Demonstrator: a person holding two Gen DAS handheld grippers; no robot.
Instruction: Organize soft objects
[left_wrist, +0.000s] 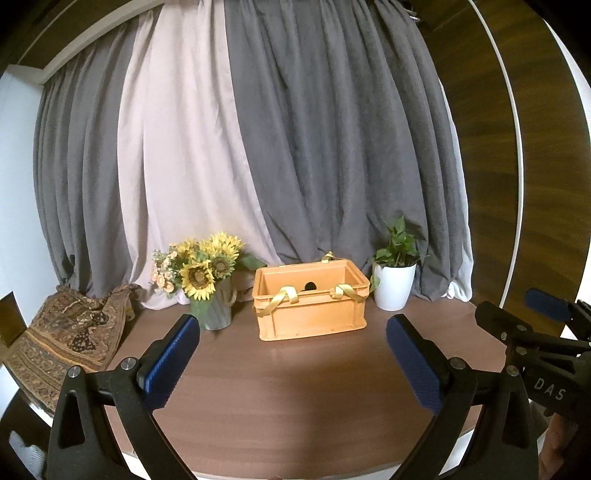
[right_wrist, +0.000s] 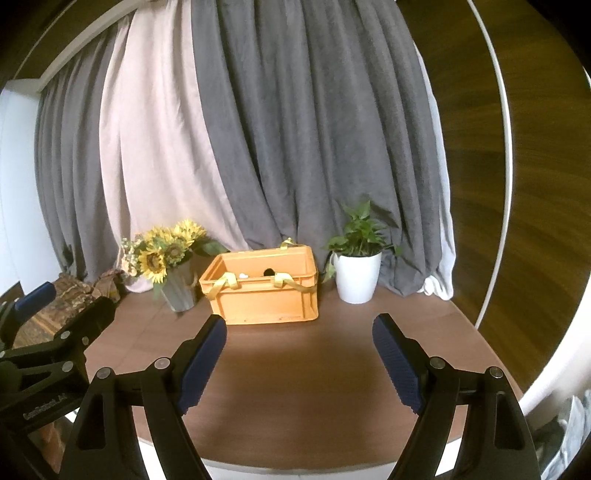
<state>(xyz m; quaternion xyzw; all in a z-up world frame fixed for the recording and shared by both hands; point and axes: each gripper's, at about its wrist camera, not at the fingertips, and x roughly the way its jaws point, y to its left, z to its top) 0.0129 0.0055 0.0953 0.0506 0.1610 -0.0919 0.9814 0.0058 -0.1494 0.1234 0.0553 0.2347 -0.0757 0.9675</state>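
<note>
An orange plastic crate (left_wrist: 310, 308) with yellow ribbon handles stands at the back of the brown round table (left_wrist: 295, 387); it also shows in the right wrist view (right_wrist: 262, 295). Something dark and something white peek over its inner rim (right_wrist: 269, 272); I cannot tell what they are. My left gripper (left_wrist: 293, 339) is open and empty, above the table in front of the crate. My right gripper (right_wrist: 299, 339) is open and empty, also short of the crate. Each gripper shows at the edge of the other's view.
A vase of sunflowers (left_wrist: 207, 280) stands left of the crate. A white pot with a green plant (left_wrist: 393, 284) stands right of it. A patterned brown cloth (left_wrist: 66, 332) lies at the table's far left. Grey and pale curtains (left_wrist: 258, 147) hang behind.
</note>
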